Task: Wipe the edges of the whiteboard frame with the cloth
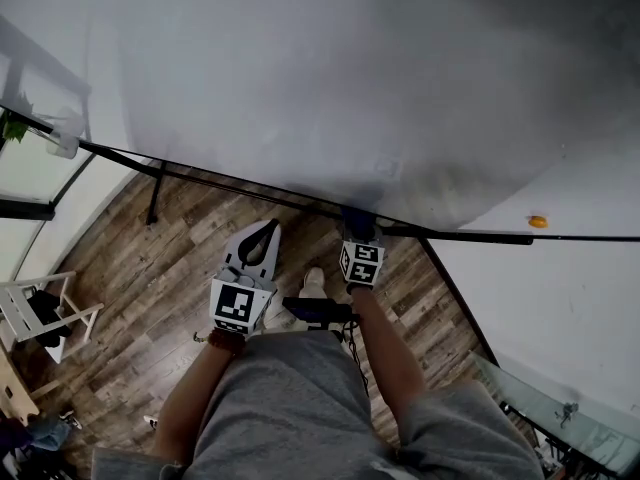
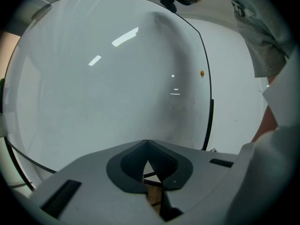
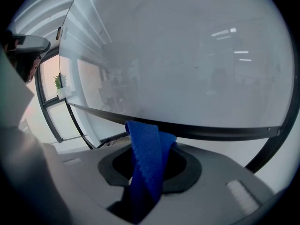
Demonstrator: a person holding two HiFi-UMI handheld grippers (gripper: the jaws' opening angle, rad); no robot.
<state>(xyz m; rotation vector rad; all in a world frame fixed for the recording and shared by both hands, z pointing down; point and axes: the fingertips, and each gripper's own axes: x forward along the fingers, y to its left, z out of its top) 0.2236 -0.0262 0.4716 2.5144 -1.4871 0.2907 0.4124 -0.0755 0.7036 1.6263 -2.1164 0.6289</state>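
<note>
At centre-left of the head view, the left gripper [image 1: 266,232] is held just below the whiteboard [image 1: 330,78]. Its jaws are brought together on nothing (only wooden floor [image 2: 154,194] is glimpsed through the gap behind the tips), and it appears to be held clear as a spare. Right of it, the right gripper [image 3: 150,159] is set at the frame [image 3: 211,131], its jaws closed on the blue cloth [image 3: 145,149]. The cloth's folded top is pressed against the black bottom edge, presumably so that it can be dragged along.
</note>
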